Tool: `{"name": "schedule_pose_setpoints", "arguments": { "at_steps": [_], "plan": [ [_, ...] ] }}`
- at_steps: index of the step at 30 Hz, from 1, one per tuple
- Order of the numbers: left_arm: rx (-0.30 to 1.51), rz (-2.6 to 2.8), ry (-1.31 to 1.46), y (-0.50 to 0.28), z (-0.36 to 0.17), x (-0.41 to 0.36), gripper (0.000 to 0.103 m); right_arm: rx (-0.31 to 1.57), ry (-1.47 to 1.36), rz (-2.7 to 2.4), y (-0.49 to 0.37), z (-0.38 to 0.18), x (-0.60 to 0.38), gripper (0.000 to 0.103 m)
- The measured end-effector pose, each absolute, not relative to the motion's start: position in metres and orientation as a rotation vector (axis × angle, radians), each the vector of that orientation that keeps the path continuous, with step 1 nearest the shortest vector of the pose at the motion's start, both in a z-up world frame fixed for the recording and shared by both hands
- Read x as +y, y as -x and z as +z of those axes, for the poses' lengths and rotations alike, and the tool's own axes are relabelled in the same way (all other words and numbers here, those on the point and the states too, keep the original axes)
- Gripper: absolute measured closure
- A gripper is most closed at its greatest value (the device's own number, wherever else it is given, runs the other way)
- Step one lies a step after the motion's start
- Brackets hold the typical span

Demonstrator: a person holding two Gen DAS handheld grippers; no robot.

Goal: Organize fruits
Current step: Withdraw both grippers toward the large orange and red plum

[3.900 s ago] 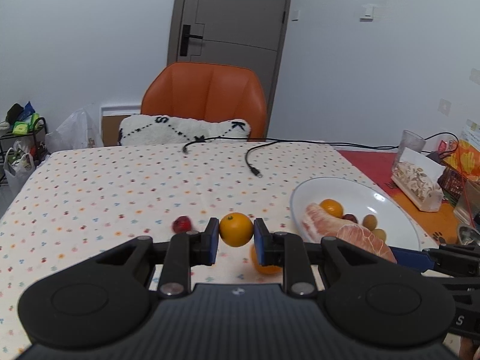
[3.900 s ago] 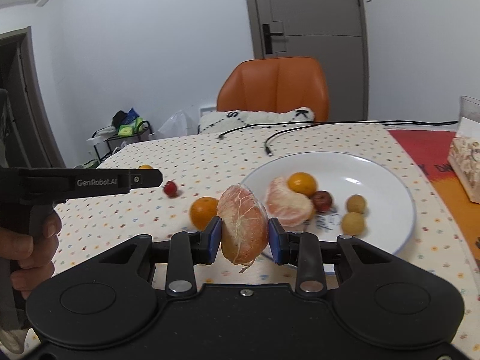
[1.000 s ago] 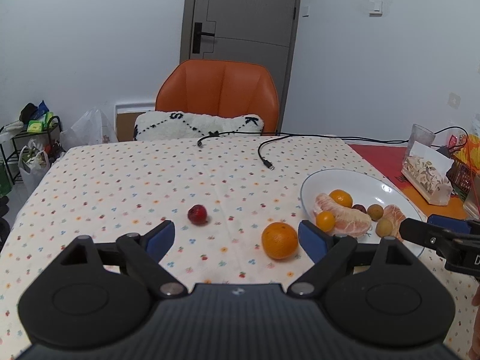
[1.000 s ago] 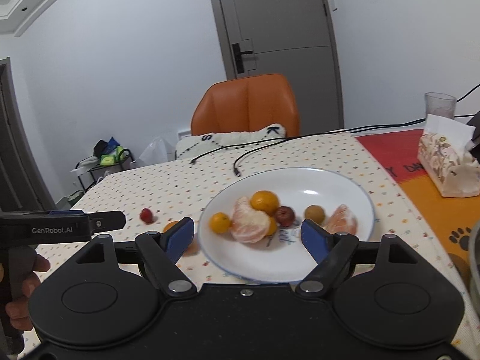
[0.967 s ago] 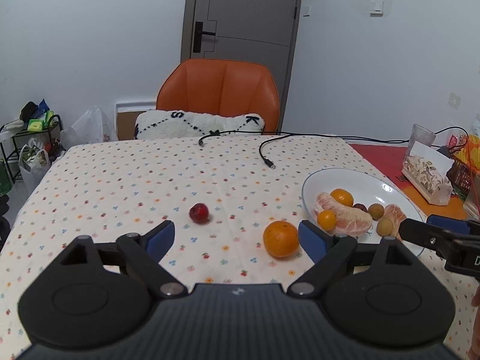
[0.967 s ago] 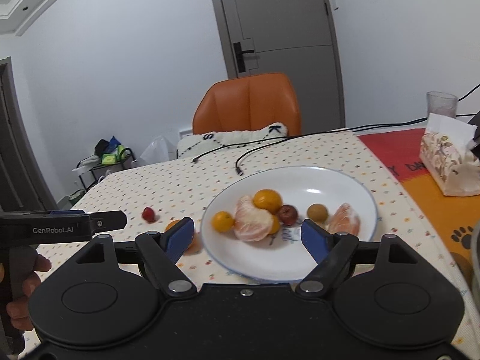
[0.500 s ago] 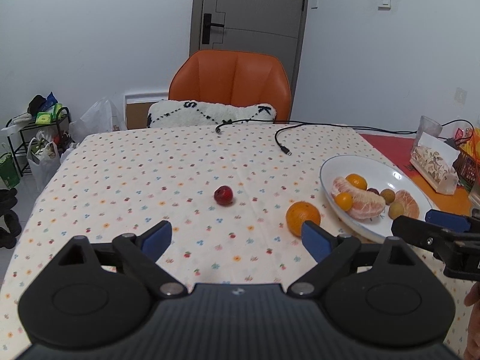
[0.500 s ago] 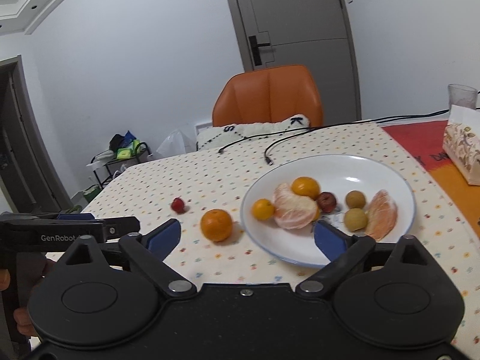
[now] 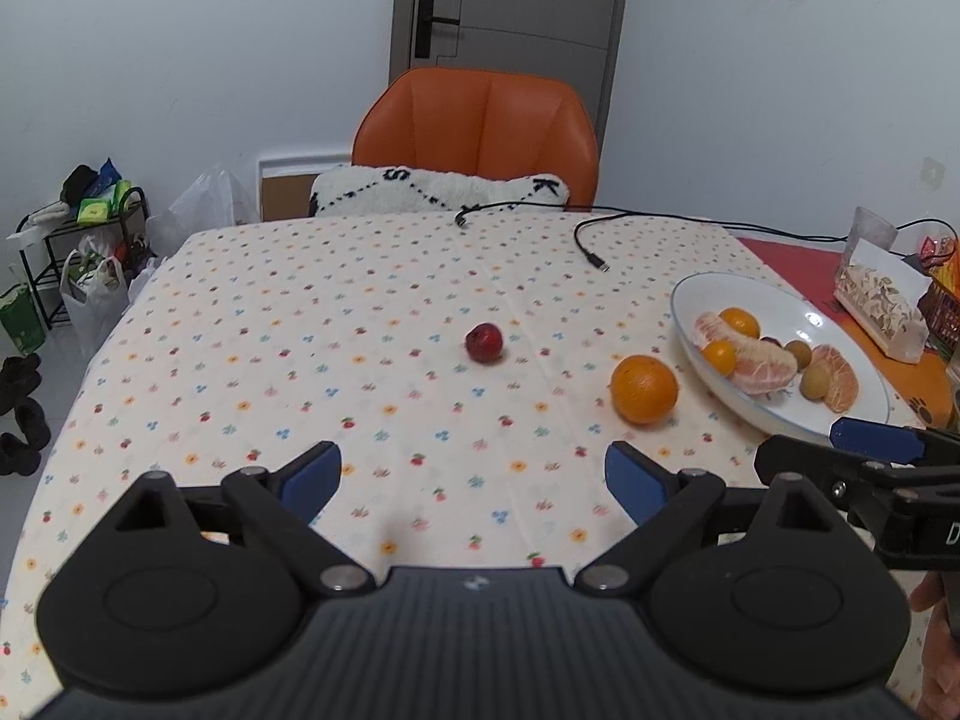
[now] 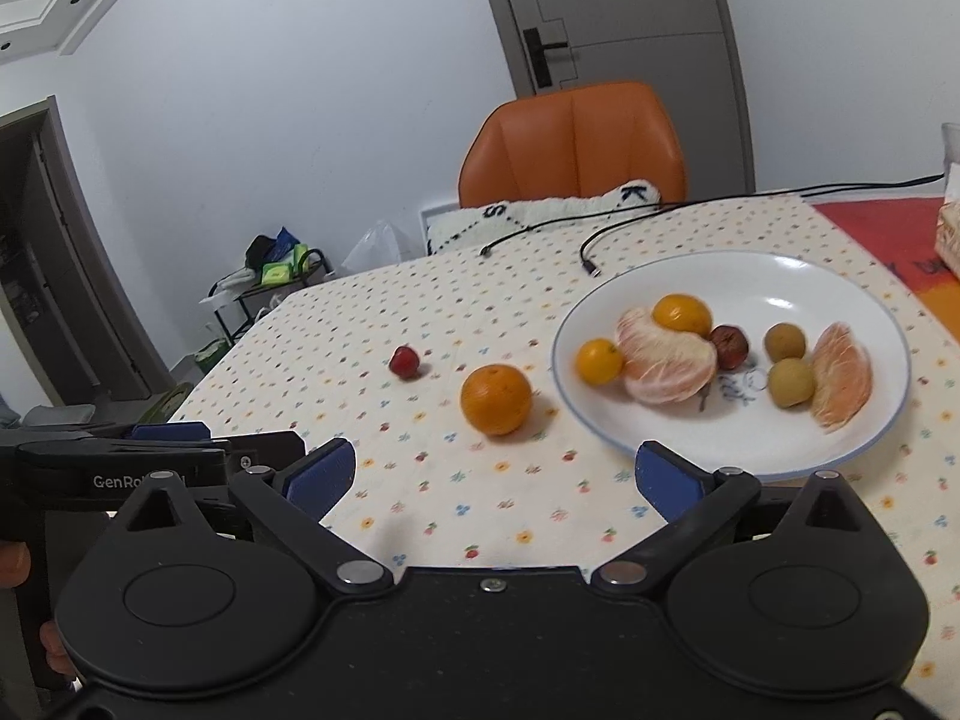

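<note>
The fruits are now split between the white plate (image 10: 864, 450) and the bench (image 9: 300, 312). On the plate lie two peeled citrus pieces (image 10: 666, 360), two small oranges (image 10: 681, 312), a dark red fruit (image 10: 729, 345) and two small brownish fruits (image 10: 792, 381). Moments ago the left claw (image 9: 474, 474) was clenched on a small orange and the right claw (image 10: 492, 474) was clenched on a peeled piece; both of those now rest on the plate, so those two drops look done.

Both claws are now released, their blue pads spread wide and nothing between them, and both have drawn back from the plate and risen, so more of the bench shows in each view.

Two fruits remain off the plate. A large orange (image 10: 496, 399) sits on the dotted cloth just beside the plate's left rim, apart from it. A small red fruit (image 9: 484, 342) lies further left, well apart from the plate and near the middle of the bench.

The task seems mostly finished, with these two left to gather. The large orange is near either claw; being round, it may roll if nudged off-centre. A black cable (image 9: 591, 246) lies on the cloth beyond the fruits, clear of them.
</note>
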State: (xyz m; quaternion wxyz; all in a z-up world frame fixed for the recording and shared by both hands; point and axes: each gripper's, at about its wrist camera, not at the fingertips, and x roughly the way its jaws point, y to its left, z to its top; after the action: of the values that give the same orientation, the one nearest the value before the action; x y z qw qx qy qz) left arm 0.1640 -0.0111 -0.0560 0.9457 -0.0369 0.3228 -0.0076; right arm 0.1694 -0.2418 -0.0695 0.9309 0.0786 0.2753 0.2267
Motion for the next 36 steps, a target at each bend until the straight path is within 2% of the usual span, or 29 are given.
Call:
{"name": "schedule_pose_setpoints", "arguments": {
  "at_steps": [6, 9, 11, 15, 17, 20, 24, 32, 36],
  "plan": [
    [0.679, -0.005, 0.095, -0.166, -0.060, -0.001, 0.009, 0.576, -0.155, 0.485, -0.172, -0.073, -0.231, 0.002],
    [0.686, -0.012, 0.119, -0.168, -0.061, 0.003, 0.009, 0.584, -0.159, 0.490, -0.176, -0.075, -0.227, 0.009],
    [0.691, -0.017, 0.139, -0.169, -0.062, 0.007, 0.009, 0.590, -0.163, 0.498, -0.179, -0.075, -0.224, 0.018],
    [0.683, -0.019, 0.151, -0.172, -0.061, 0.010, 0.009, 0.585, -0.153, 0.499, -0.183, -0.075, -0.214, 0.025],
    [0.671, -0.016, 0.151, -0.174, -0.059, 0.011, 0.010, 0.591, -0.150, 0.498, -0.187, -0.075, -0.210, 0.034],
    [0.666, -0.014, 0.159, -0.178, -0.058, 0.013, 0.012, 0.593, -0.128, 0.486, -0.192, -0.076, -0.202, 0.039],
    [0.656, -0.010, 0.163, -0.182, -0.058, 0.015, 0.013, 0.590, -0.093, 0.447, -0.198, -0.077, -0.193, 0.042],
    [0.665, -0.014, 0.189, -0.192, -0.063, 0.022, 0.025, 0.600, -0.031, 0.380, -0.209, -0.084, -0.178, 0.049],
    [0.673, -0.017, 0.193, -0.199, -0.066, 0.023, 0.027, 0.605, -0.003, 0.353, -0.215, -0.087, -0.171, 0.053]
  ]
}}
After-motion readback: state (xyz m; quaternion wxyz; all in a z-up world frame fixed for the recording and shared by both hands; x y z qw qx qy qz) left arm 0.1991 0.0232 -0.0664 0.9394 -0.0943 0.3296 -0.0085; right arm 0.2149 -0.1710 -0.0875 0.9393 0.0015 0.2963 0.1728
